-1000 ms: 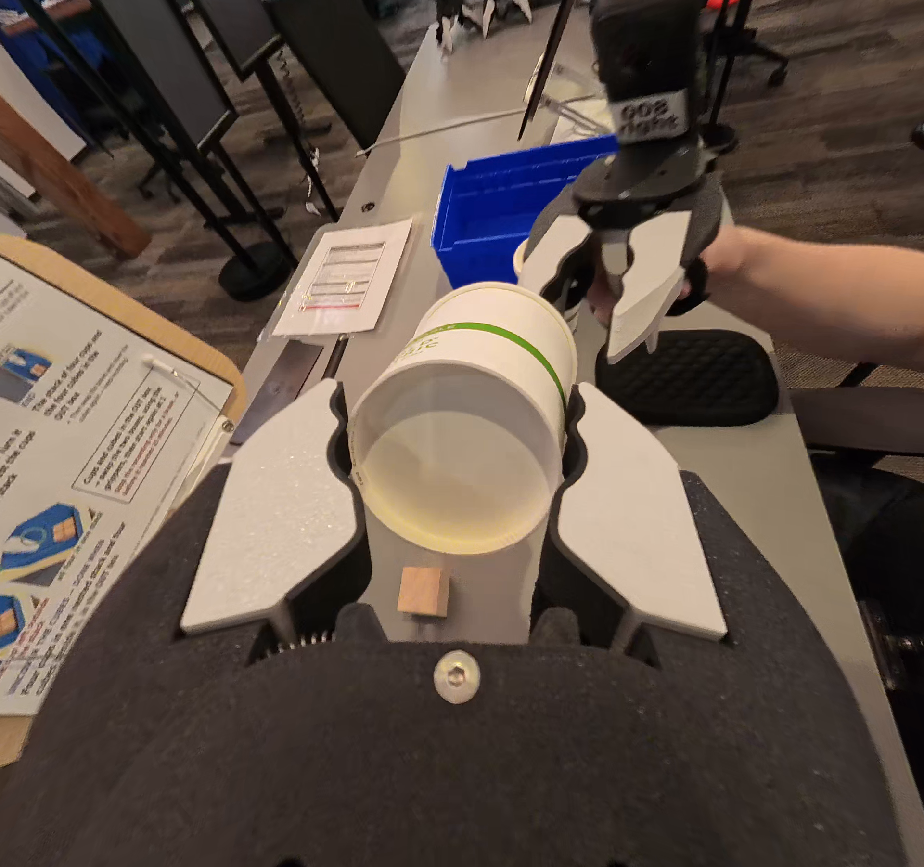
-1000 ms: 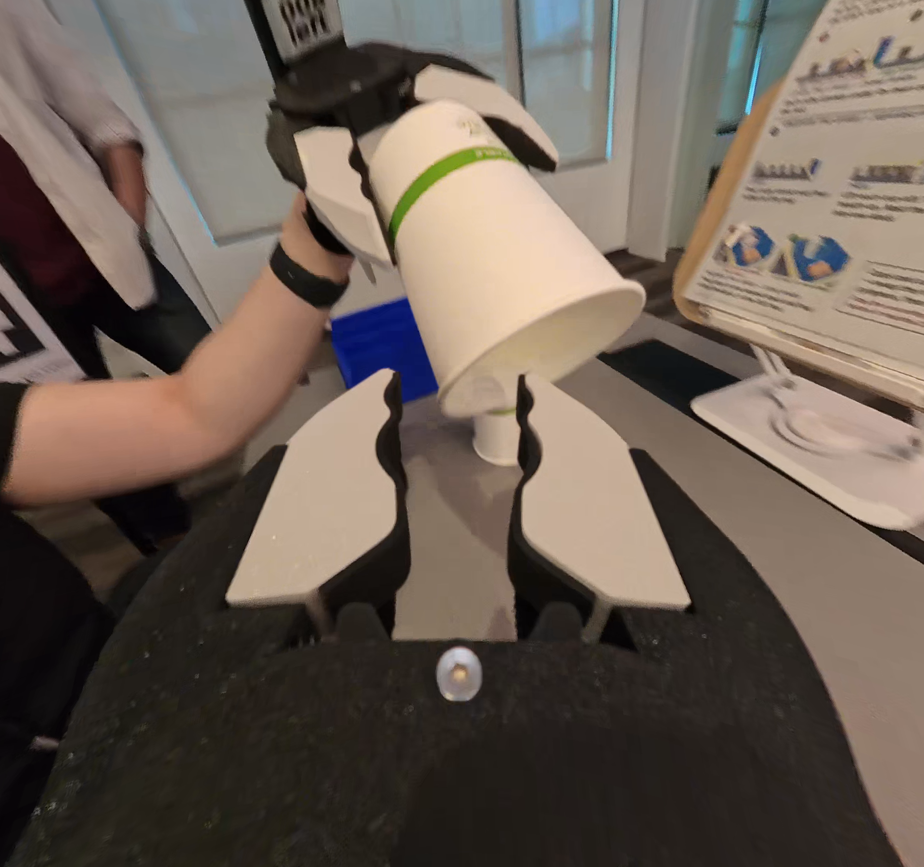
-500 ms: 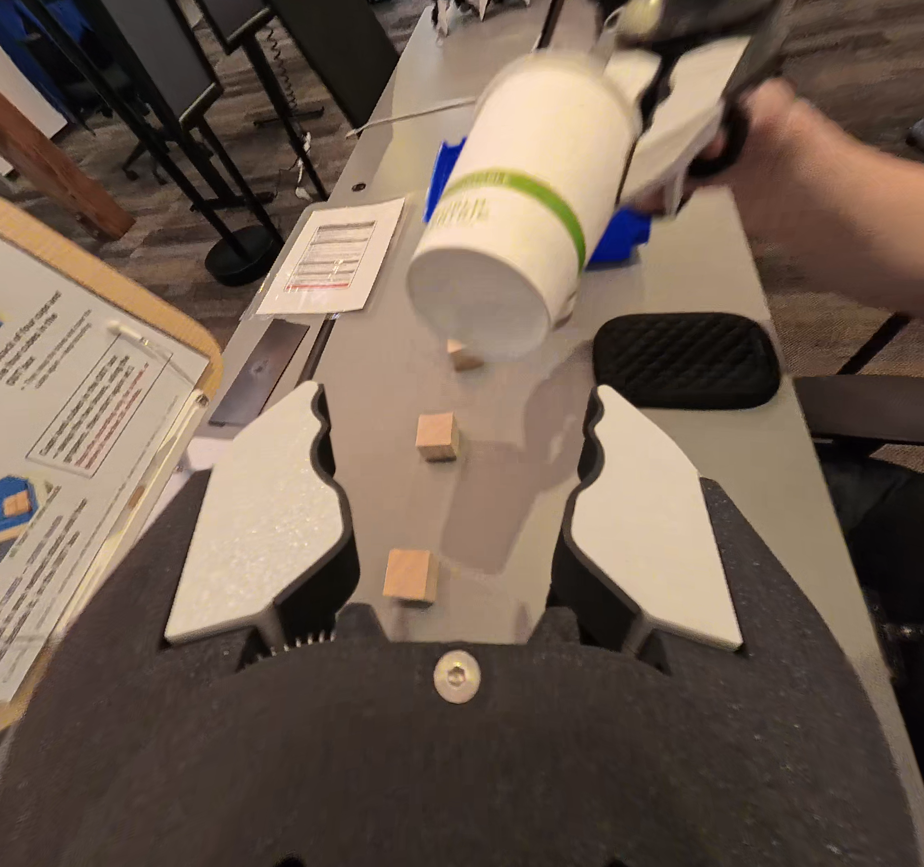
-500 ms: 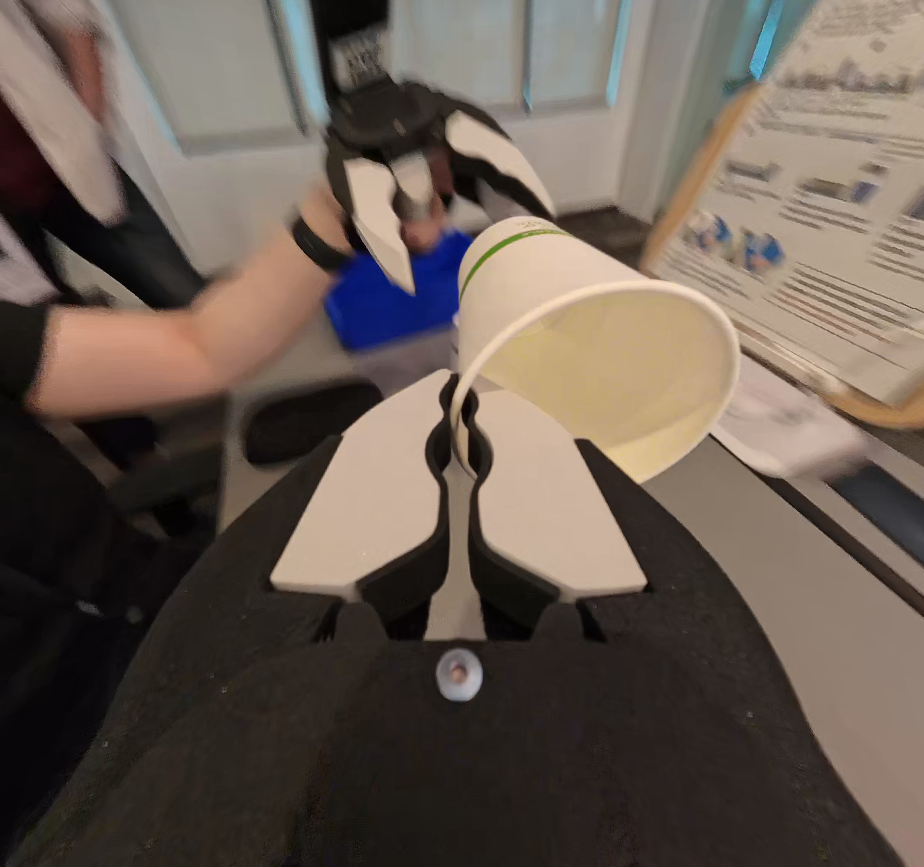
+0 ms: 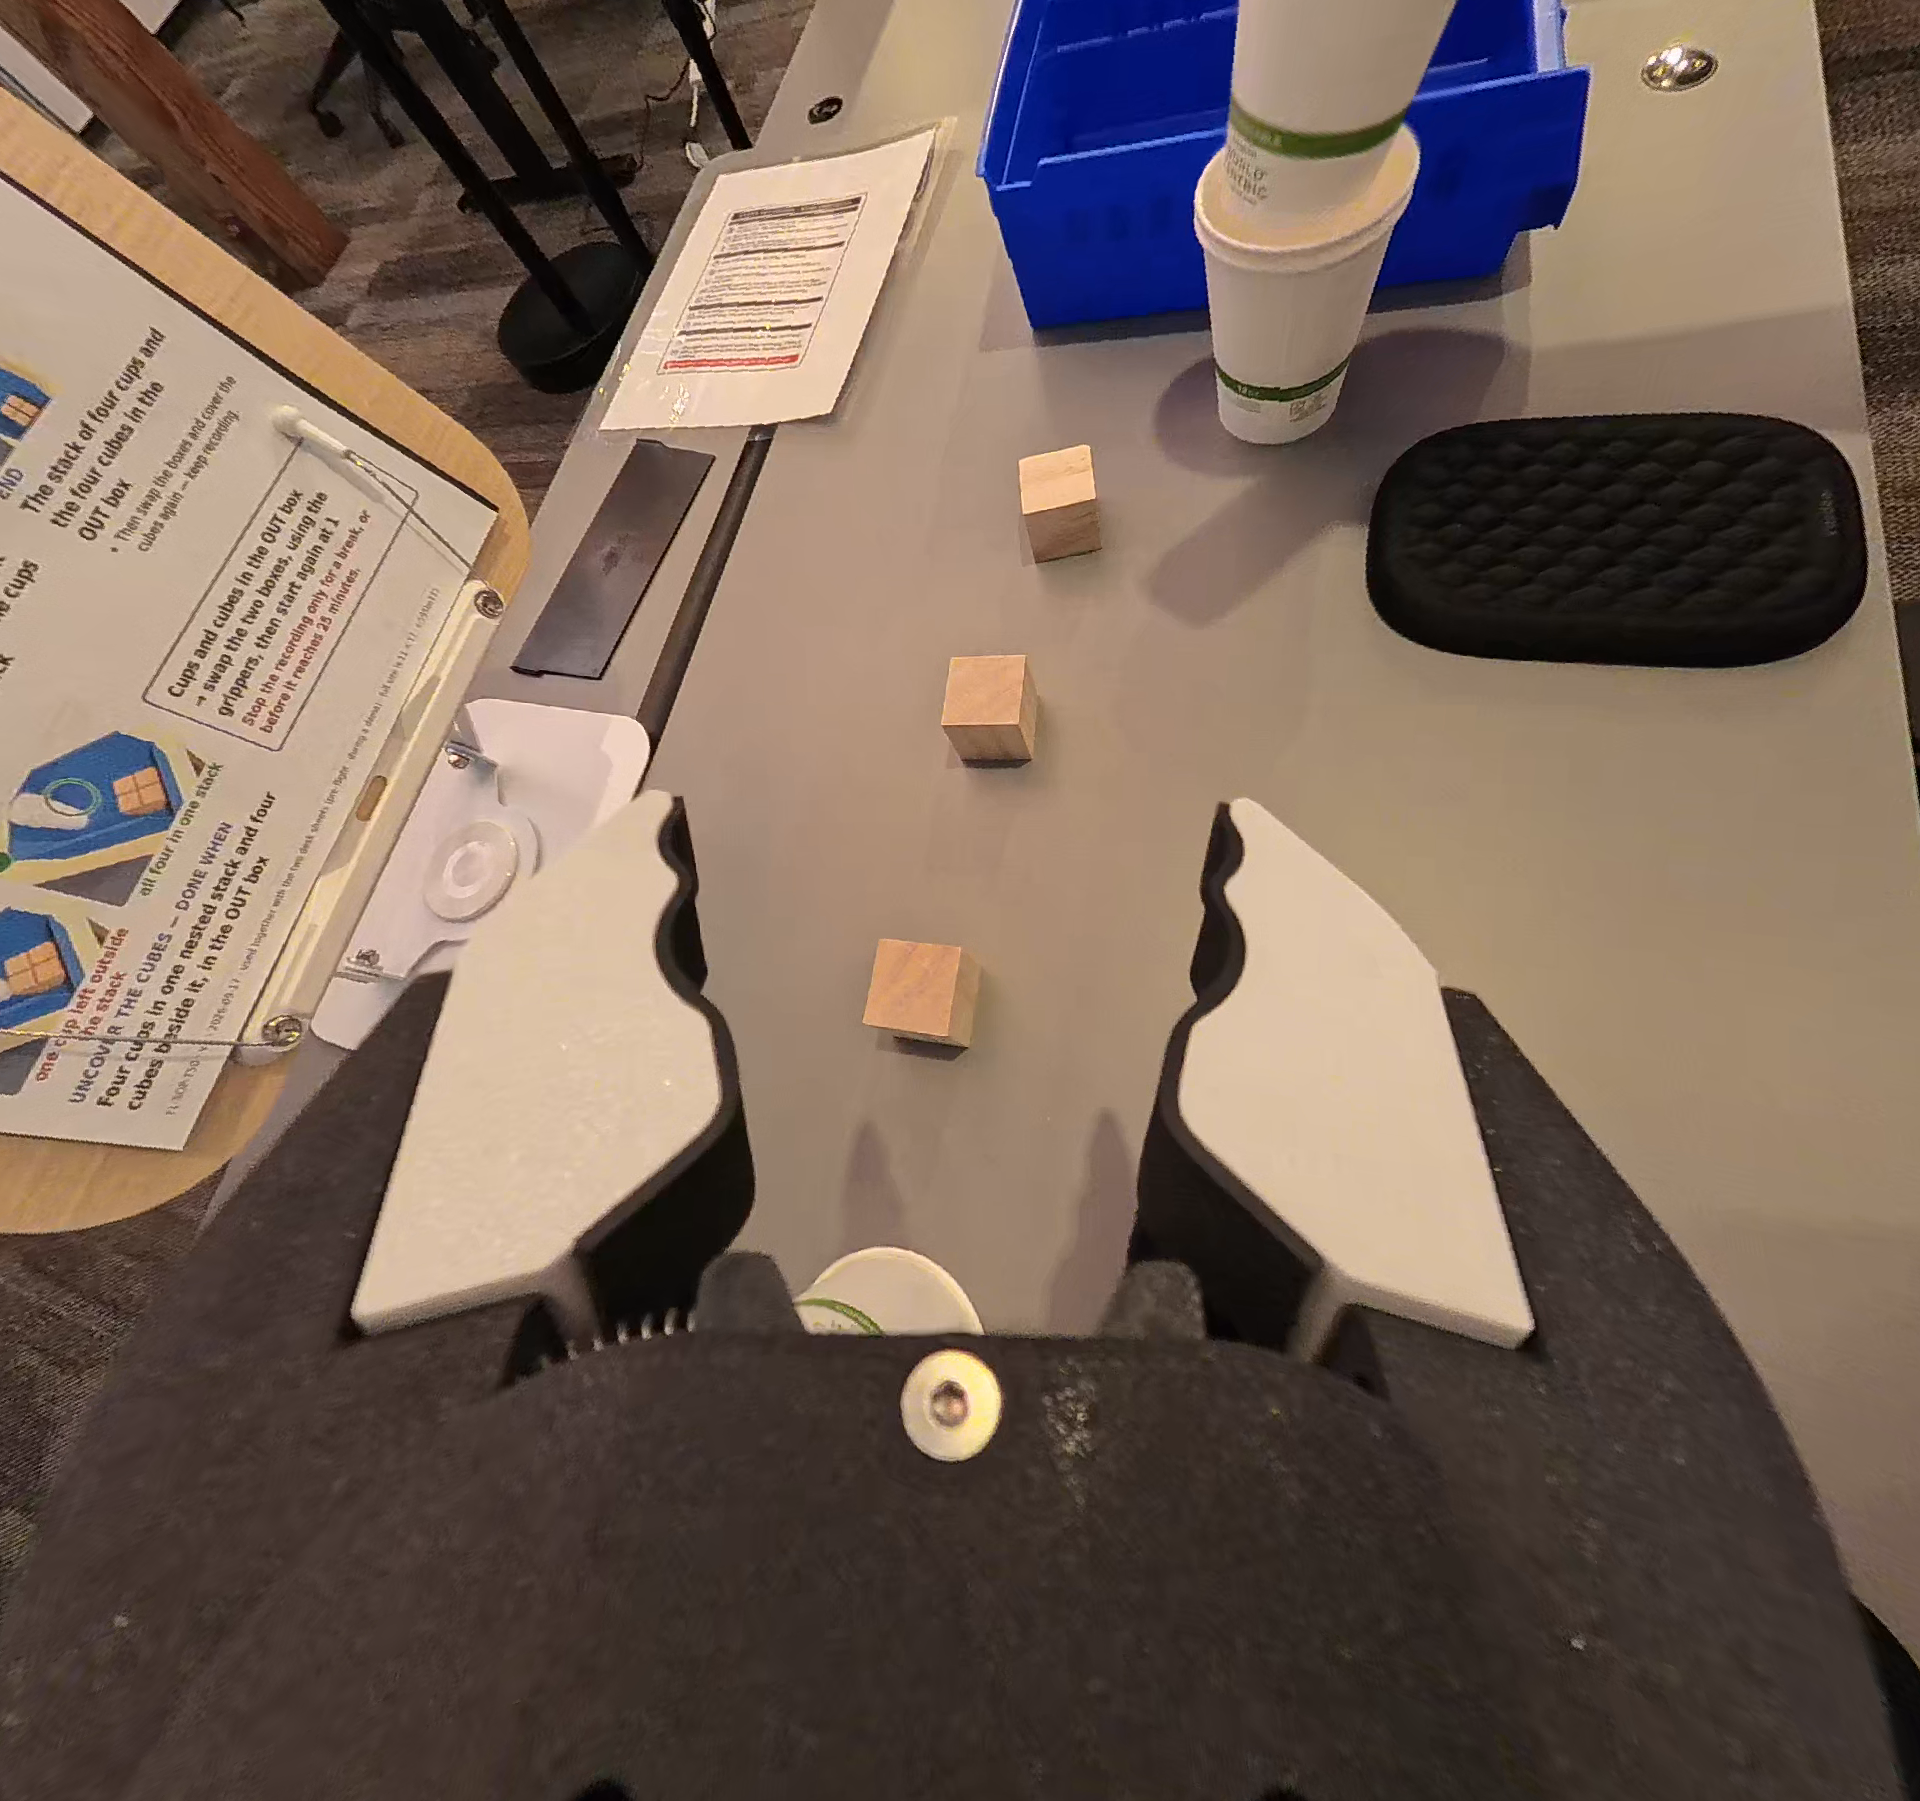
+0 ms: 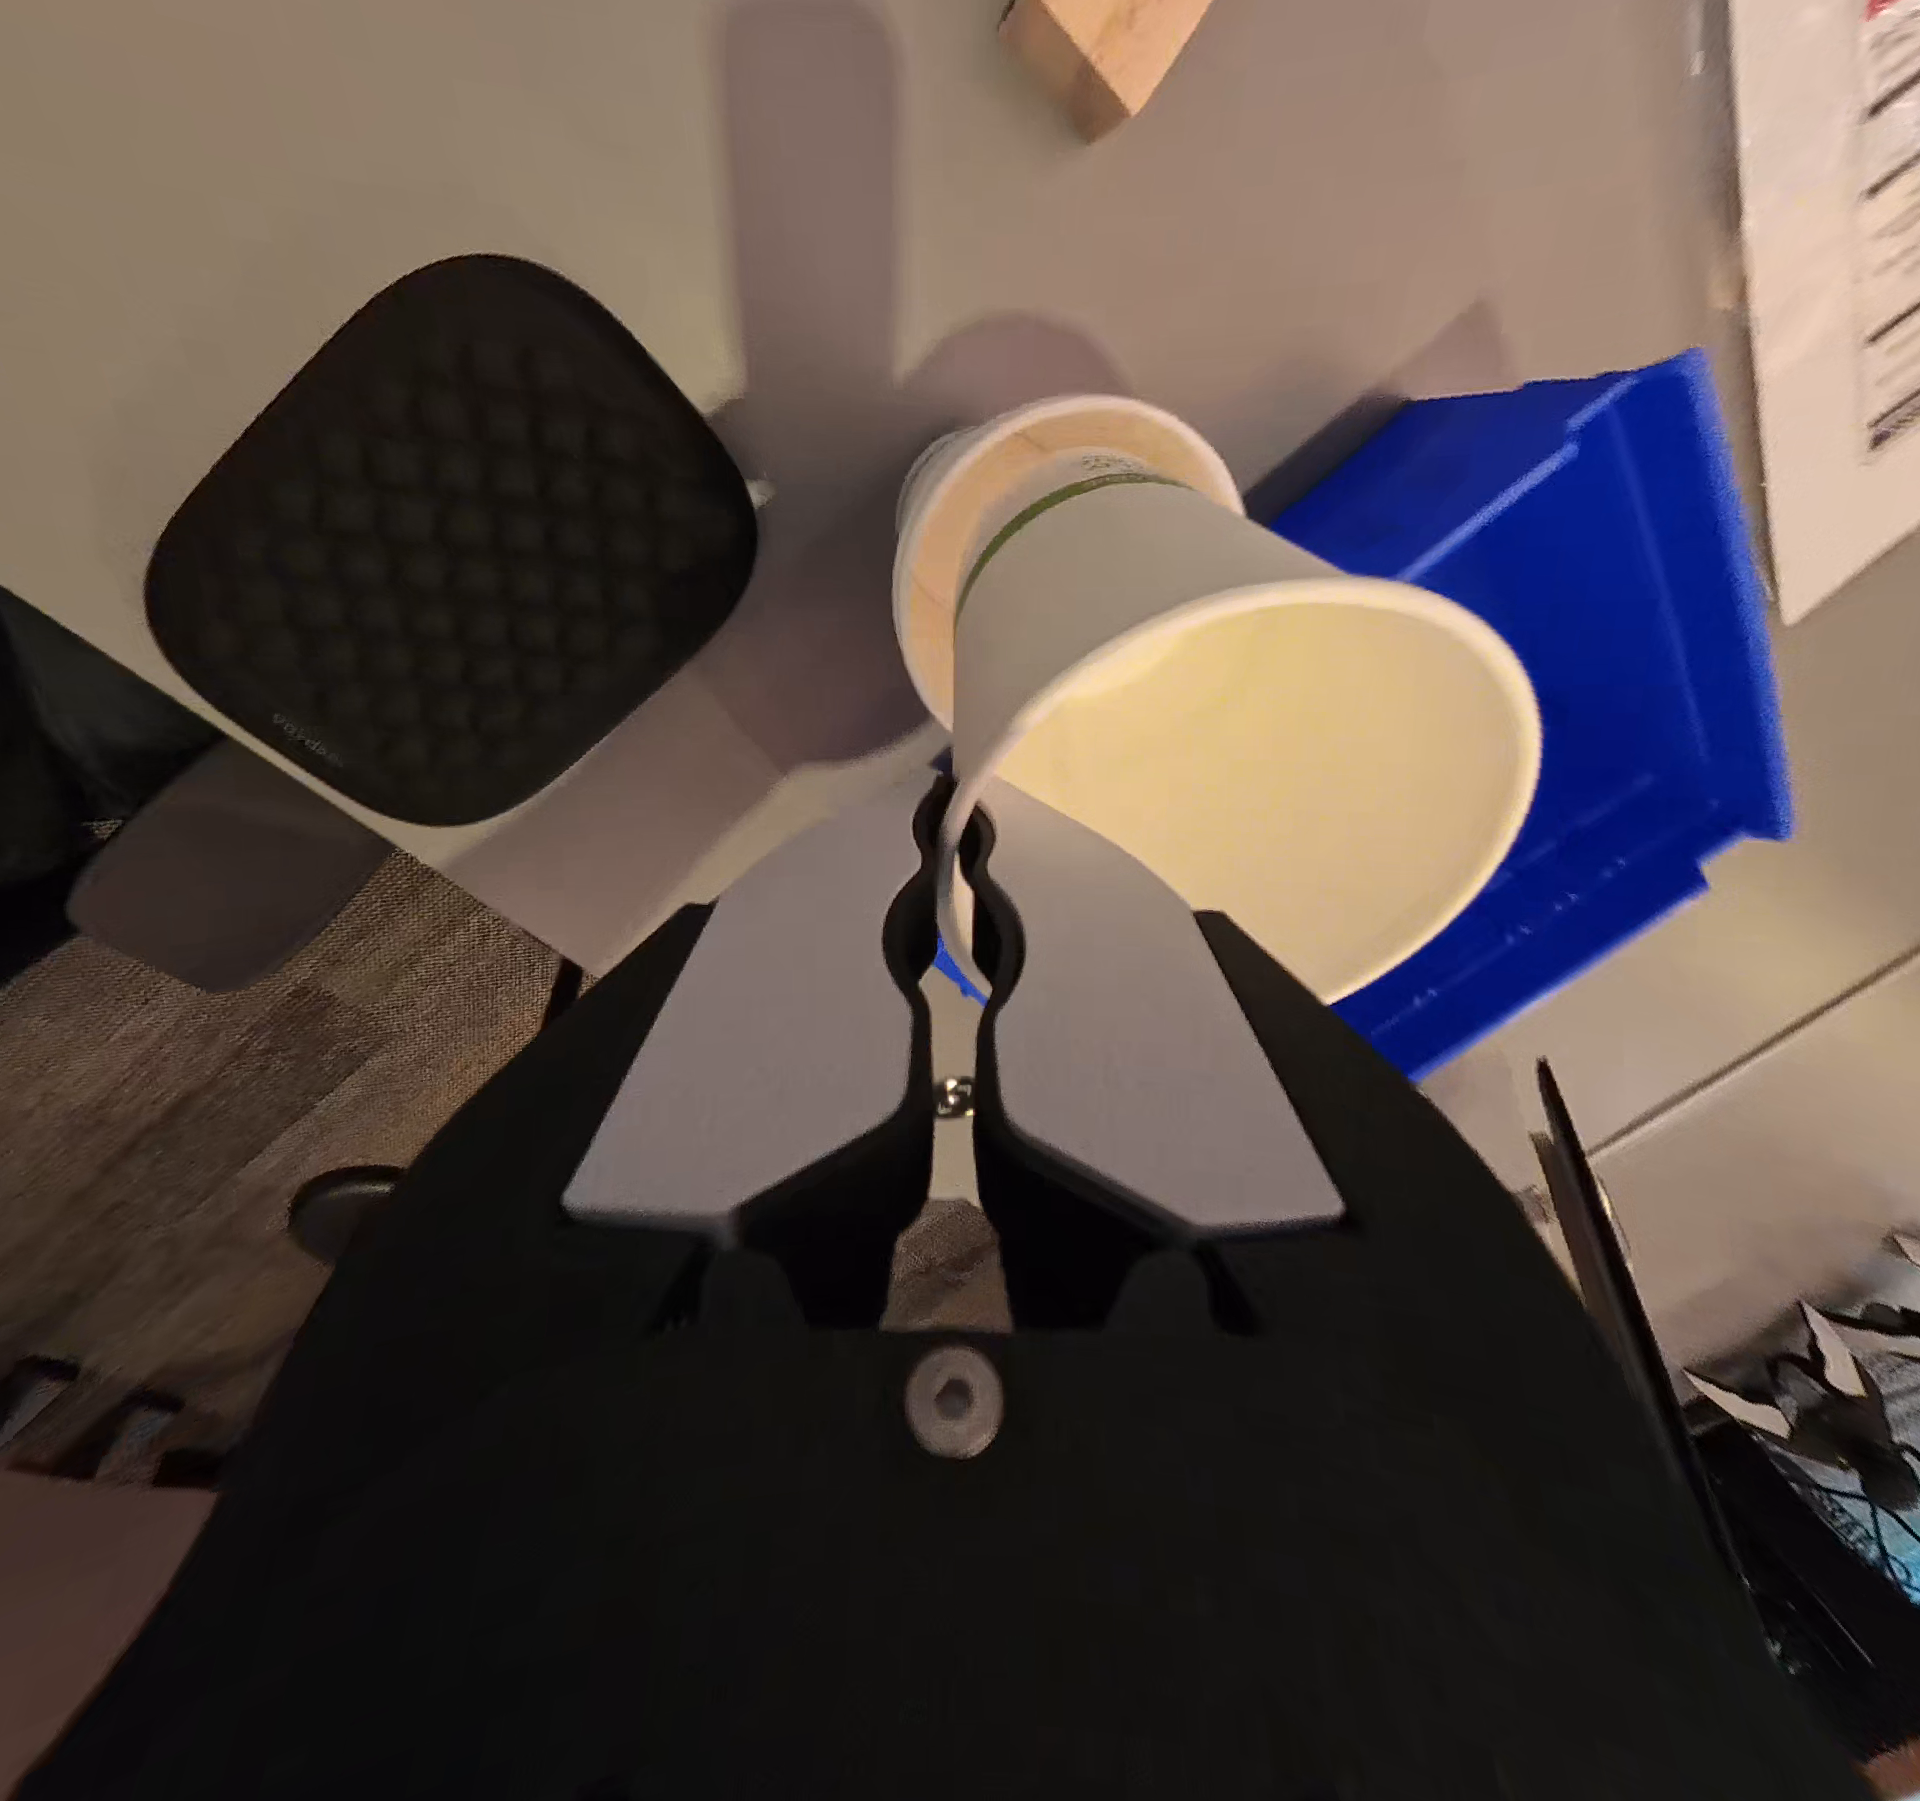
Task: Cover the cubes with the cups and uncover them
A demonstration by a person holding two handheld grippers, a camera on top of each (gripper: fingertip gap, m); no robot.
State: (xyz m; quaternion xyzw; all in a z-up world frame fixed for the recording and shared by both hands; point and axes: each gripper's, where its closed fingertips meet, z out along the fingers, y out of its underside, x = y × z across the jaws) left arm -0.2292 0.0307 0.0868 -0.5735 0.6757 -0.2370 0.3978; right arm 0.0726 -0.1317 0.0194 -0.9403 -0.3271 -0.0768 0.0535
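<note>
Pinching the rim of a white paper cup with a green band [image 6: 1195, 671], the right gripper [image 6: 951, 852] has its jaws nearly together on the cup wall and tilts that cup so its base dips into the mouth of an upright white paper cup [image 5: 1288, 317] standing on the grey tabletop [image 5: 1351, 920]. That standing cup sits just beside the front wall of the blue plastic bin [image 5: 1122, 224] at the far end, with the black quilted pad [image 5: 1621, 546] near it toward the right edge. Down the middle of the tabletop three small wooden cubes run in a line, well apart: the far cube [image 5: 1058, 502], the middle cube [image 5: 989, 709] and the near cube [image 5: 921, 995], all uncovered. Open surface stretches between the cubes and the right edge. Along the left edge lie a laminated paper sheet [image 5: 774, 286] and a dark flat strip [image 5: 623, 577]. The left gripper [image 5: 951, 868] hangs above the near end, jaws spread wide and holding nothing, the near cube between its fingers [image 5: 582, 1055]. Just under its body peeks the top of another white cup [image 5: 883, 1289].
</note>
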